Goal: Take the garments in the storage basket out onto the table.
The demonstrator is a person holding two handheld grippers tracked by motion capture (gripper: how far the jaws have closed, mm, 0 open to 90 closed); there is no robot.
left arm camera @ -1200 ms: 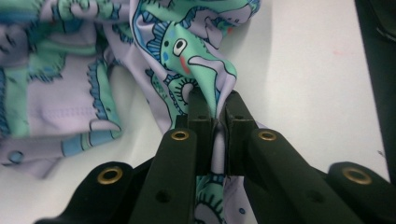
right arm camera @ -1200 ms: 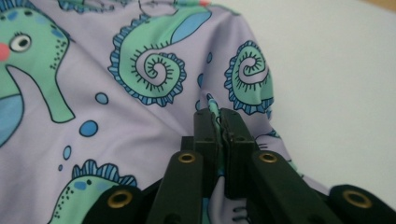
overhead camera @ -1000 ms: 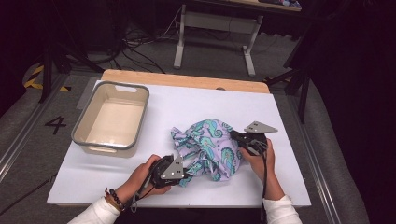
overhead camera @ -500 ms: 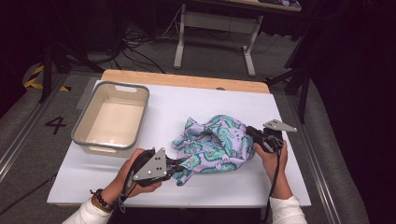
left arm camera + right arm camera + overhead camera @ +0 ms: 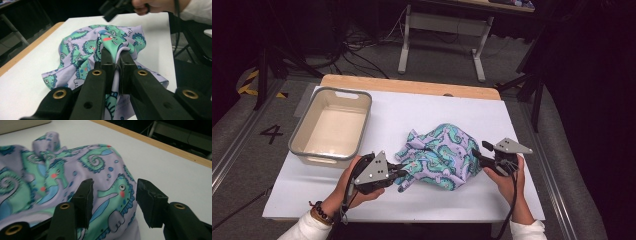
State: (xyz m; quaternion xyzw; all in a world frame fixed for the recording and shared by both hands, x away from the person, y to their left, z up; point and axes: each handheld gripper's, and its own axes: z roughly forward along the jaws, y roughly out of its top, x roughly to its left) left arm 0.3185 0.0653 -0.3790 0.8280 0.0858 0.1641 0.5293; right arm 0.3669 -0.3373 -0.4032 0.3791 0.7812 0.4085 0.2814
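A lilac cloth [image 5: 439,157] printed with teal seahorses lies crumpled on the white table top [image 5: 522,115]. My left gripper [image 5: 404,172] is at the cloth's near left edge, shut on a fold of it. In the left gripper view the two jaws [image 5: 116,56] pinch the fabric [image 5: 80,50] tightly and lift it a little. My right gripper [image 5: 479,156] is at the cloth's right side. Its jaws have just been opening and now stand apart [image 5: 113,192]. The cloth [image 5: 62,170] lies beneath and between them, untouched by the pads.
A beige plastic tub [image 5: 324,159] stands at the table's left, beside the cloth. A wooden edge [image 5: 412,86] borders the far side. Bare white surface lies in front of and to the right of the cloth. The other hand's gripper [image 5: 115,7] shows beyond the cloth.
The right gripper has slid to the right, opened its jaws and let go of the cloth. The left gripper pulled its fold leftward and slightly up, stretching the cloth out.
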